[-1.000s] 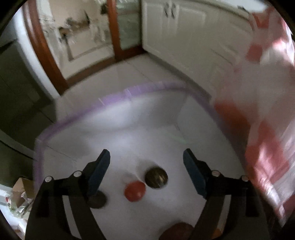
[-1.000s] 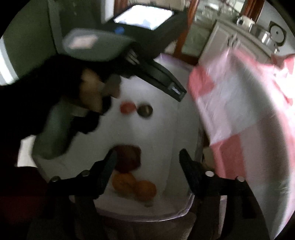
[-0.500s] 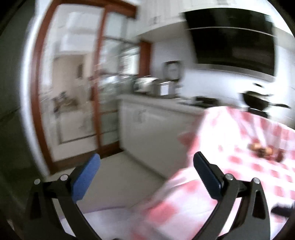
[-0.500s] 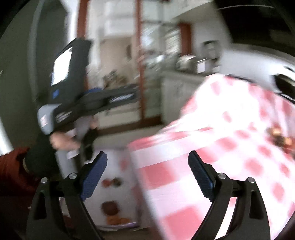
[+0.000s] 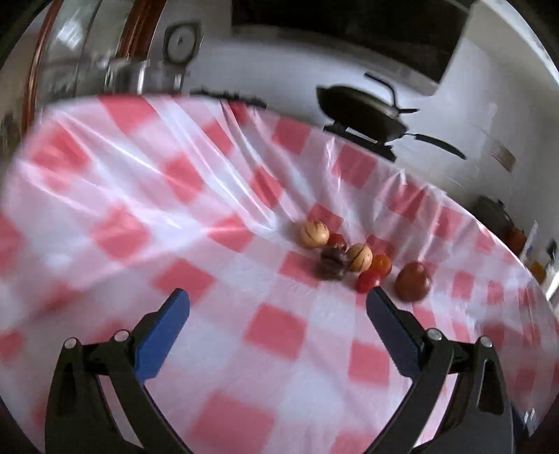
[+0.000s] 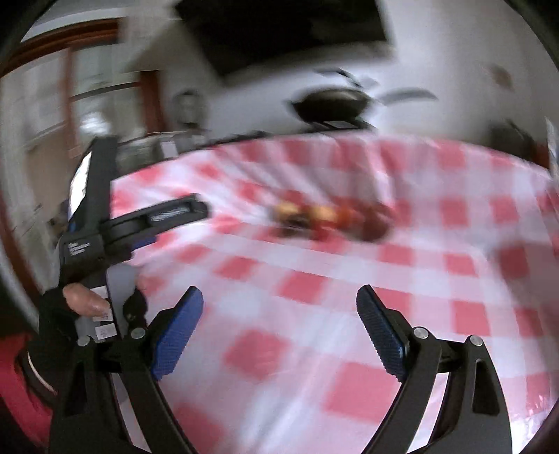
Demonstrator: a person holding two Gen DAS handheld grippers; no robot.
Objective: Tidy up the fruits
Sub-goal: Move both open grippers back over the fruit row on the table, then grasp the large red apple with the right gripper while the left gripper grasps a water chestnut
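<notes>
Fruits (image 5: 346,260) are sitting clustered on the red-checked tabletop (image 5: 209,195), ahead of both grippers. Left gripper (image 5: 277,302) and right gripper (image 6: 279,297) are hovering apart from them, jaws just opened wide, nothing between. Lettering on the left gripper's body is blurring, unreadable.

A home kitchen is shown. A dark wok (image 5: 363,110) is seated on a stove burner against a white wall, and a dark range hood (image 5: 349,31) is mounted above it. A steel pot (image 5: 127,75) and a round gauge or clock (image 5: 182,43) are located at the left of the counter. A wood-framed glass door (image 6: 104,87) is seen at the left. The worktop is covered by a red-and-white checked plastic cloth (image 5: 174,209), on which small fruits (image 5: 349,258) are grouped.
</notes>
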